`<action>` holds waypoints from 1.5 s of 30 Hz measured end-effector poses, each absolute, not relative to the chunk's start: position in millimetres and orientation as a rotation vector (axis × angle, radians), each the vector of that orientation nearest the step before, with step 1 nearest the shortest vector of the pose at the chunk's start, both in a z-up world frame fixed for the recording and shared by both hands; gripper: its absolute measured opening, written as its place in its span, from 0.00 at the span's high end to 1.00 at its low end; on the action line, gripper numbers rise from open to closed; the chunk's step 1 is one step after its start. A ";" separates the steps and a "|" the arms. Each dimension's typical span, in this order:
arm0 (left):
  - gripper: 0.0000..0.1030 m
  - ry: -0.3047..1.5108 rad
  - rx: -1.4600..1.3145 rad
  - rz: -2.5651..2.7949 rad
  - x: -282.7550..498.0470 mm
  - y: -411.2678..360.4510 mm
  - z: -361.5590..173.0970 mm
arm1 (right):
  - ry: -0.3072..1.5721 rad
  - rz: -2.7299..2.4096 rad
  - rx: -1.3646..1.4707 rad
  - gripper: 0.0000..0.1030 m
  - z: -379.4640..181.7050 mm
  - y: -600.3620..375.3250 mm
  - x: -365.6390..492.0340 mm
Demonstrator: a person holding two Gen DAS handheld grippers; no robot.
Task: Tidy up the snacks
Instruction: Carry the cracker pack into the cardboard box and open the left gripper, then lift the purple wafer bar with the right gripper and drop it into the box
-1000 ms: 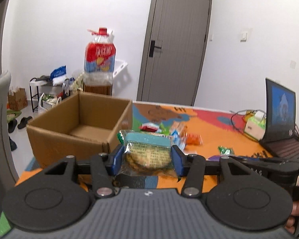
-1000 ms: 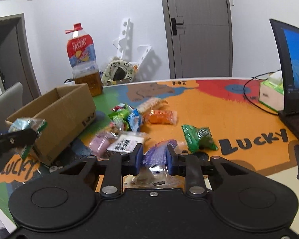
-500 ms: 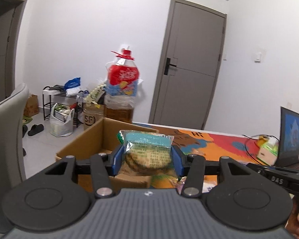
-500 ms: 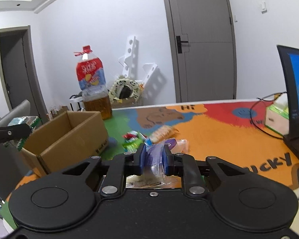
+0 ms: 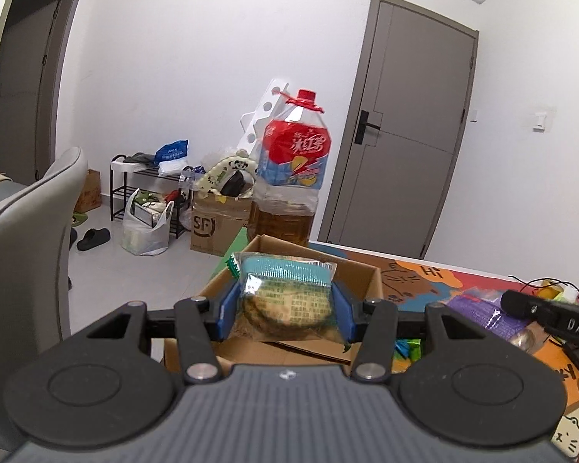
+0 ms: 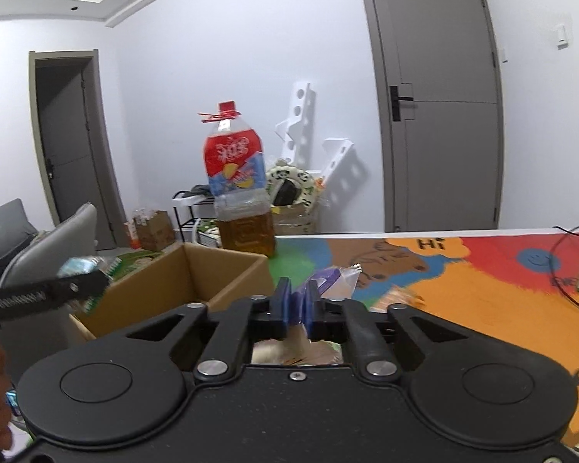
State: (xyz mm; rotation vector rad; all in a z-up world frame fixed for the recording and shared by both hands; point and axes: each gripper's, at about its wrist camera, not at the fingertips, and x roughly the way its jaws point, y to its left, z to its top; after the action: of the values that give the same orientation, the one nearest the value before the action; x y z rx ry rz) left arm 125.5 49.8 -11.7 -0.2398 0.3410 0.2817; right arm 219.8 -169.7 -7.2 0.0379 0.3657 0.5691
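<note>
My left tool (image 5: 285, 305) pinches a clear cookie packet (image 5: 285, 297) over the cardboard box (image 5: 361, 276) at the tabletop's (image 6: 482, 301) left edge; my right tool (image 6: 298, 301) has just been closing, now pressed on a thin purple wrapper (image 6: 334, 279) just right of the box. Neither snack is dropped yet. The box floor and any remaining snacks are hidden behind the tools.

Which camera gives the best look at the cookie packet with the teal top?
The left wrist view: the cookie packet sits centred and sharp, clamped in the left gripper, its print readable, above the cardboard box. The right wrist view shows only a blurred sliver at the left edge, behind a black finger.
</note>
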 end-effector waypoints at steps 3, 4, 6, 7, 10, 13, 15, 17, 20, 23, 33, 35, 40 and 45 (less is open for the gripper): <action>0.51 0.350 -0.238 0.288 132.2 56.3 -14.9 | 0.348 0.582 0.035 0.99 -1.6 -158.0 221.9; 0.51 0.355 -0.240 0.290 134.1 58.7 -16.6 | 0.343 0.587 0.035 0.99 0.3 -154.8 221.6; 0.51 0.364 -0.246 0.290 140.5 64.9 -18.9 | 0.328 0.601 0.032 0.99 5.5 -148.5 222.1; 0.51 0.369 -0.245 0.290 142.3 66.2 -20.0 | 0.322 0.603 0.028 0.99 6.9 -146.4 223.0; 0.50 0.392 -0.255 0.278 147.0 70.8 -22.8 | 0.335 0.610 0.027 0.99 10.9 -144.9 225.5; 0.48 0.397 -0.237 0.288 148.3 72.8 -24.1 | 0.401 0.629 0.045 0.99 4.2 -148.7 228.1; 0.44 0.407 -0.241 0.283 149.1 73.7 -24.5 | 0.442 0.625 0.043 0.96 -4.3 -148.1 228.7; 0.30 0.411 -0.253 0.278 145.3 73.2 -24.5 | 0.479 0.614 0.040 0.93 -13.4 -147.7 227.9; 0.27 0.390 -0.242 0.284 139.3 71.5 -23.1 | 0.530 0.616 0.040 0.83 -24.9 -148.3 226.1; 0.27 0.389 -0.261 0.275 131.9 72.4 -21.5 | 0.566 0.608 0.042 0.73 -33.8 -148.0 224.1; 0.25 0.380 -0.269 0.288 109.9 76.3 -22.1 | 0.679 0.607 0.024 0.44 -64.1 -136.3 217.4; 0.24 0.379 -0.273 0.297 105.1 79.2 -22.4 | 0.704 0.608 0.019 0.43 -71.0 -133.7 216.8; 0.20 0.372 -0.273 0.331 94.5 85.8 -24.2 | 0.751 0.610 -0.003 0.37 -84.5 -124.5 213.2; 0.18 0.377 -0.294 0.353 85.7 91.9 -28.8 | 0.778 0.624 -0.076 0.43 -103.5 -110.4 209.4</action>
State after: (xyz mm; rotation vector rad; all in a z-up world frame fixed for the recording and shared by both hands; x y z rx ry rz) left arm 85.7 91.9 -28.8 -0.2945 0.3775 0.3527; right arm 209.4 -110.4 -103.5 -0.0764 0.7777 0.6244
